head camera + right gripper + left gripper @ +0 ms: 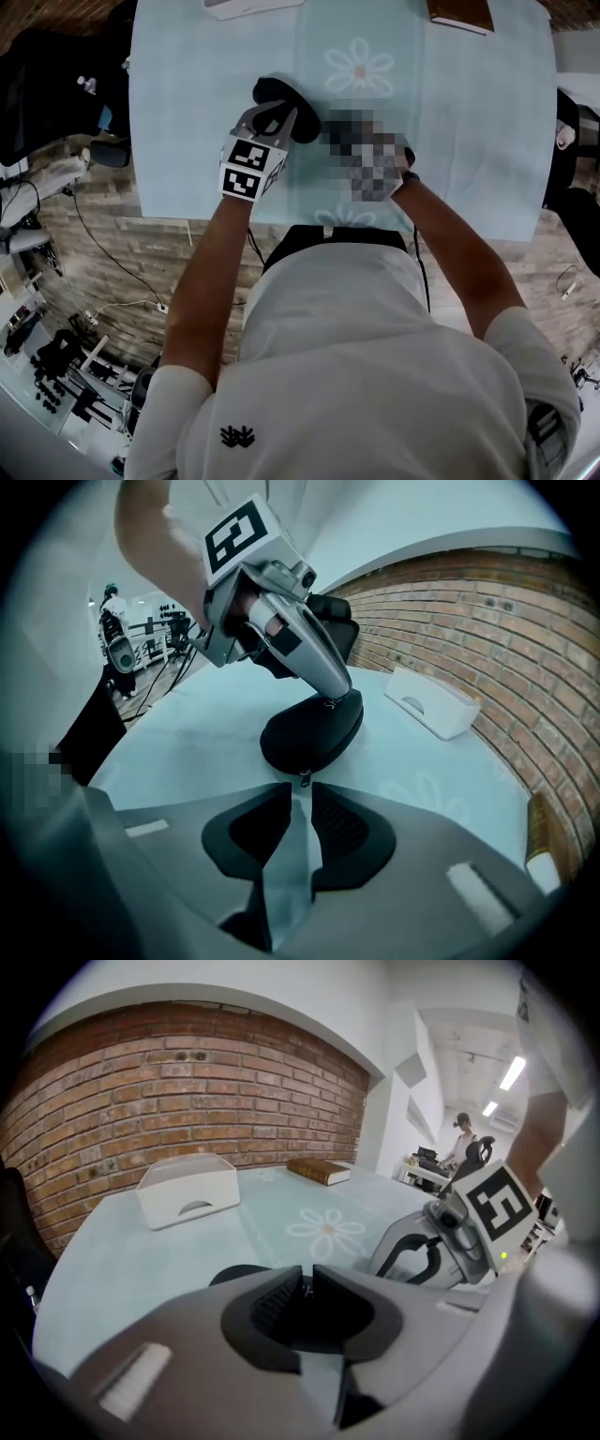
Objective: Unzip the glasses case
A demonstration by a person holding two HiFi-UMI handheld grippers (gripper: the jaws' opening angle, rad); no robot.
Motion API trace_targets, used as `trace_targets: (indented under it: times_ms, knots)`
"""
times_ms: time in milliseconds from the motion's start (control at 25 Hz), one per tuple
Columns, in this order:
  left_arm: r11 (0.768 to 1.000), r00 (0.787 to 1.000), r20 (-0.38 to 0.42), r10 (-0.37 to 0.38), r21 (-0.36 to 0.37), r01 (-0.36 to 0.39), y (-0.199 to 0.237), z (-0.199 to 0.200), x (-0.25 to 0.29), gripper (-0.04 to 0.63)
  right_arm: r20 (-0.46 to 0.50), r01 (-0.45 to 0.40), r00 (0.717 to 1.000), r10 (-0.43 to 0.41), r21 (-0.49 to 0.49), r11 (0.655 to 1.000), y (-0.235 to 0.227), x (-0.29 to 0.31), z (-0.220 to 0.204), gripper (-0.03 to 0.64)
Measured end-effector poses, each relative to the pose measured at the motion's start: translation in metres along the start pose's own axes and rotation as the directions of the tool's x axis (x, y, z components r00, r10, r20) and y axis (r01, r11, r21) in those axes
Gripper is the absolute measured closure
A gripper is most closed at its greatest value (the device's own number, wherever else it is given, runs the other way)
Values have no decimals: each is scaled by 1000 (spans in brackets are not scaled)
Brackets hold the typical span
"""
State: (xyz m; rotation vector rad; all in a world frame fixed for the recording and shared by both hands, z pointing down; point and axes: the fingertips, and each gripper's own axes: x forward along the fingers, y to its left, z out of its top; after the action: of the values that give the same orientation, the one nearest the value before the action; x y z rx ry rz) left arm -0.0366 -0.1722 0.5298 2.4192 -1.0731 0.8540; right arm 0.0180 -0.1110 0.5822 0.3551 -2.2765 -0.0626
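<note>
The black glasses case [292, 111] lies on the pale blue tablecloth [187, 112] near the table's front. My left gripper [274, 120] comes down on it from the left. In the right gripper view its fingers [323, 672] bear on the case's [312, 726] far top end. Its jaws [307, 1279] are closed to a hairline, the case [236, 1275] dark just beneath. My right gripper [302, 791] faces the case's near end, jaws narrowed to a slit, the zipper pull [304, 778] at their tips. A mosaic hides that gripper in the head view.
A white open box [187, 1190] and a brown book [319, 1171] sit at the table's far edge by the brick wall [187, 1082]. The table's near edge [281, 223] is close to my body. Black chairs [42, 89] stand left of the table.
</note>
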Motion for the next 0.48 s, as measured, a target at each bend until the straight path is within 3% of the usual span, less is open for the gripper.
trace_targets:
  times_ms: [280,480]
  knots:
    - [1000,1000,3,-19,9,19,-3,-2,4,512,-14,-22,1000,20,-128,992,-3,8,4,571]
    - [1000,1000,19,-20,2,20,-3,-1,5,520,-7,-33,999,33,-116,993,-3,8,3,571]
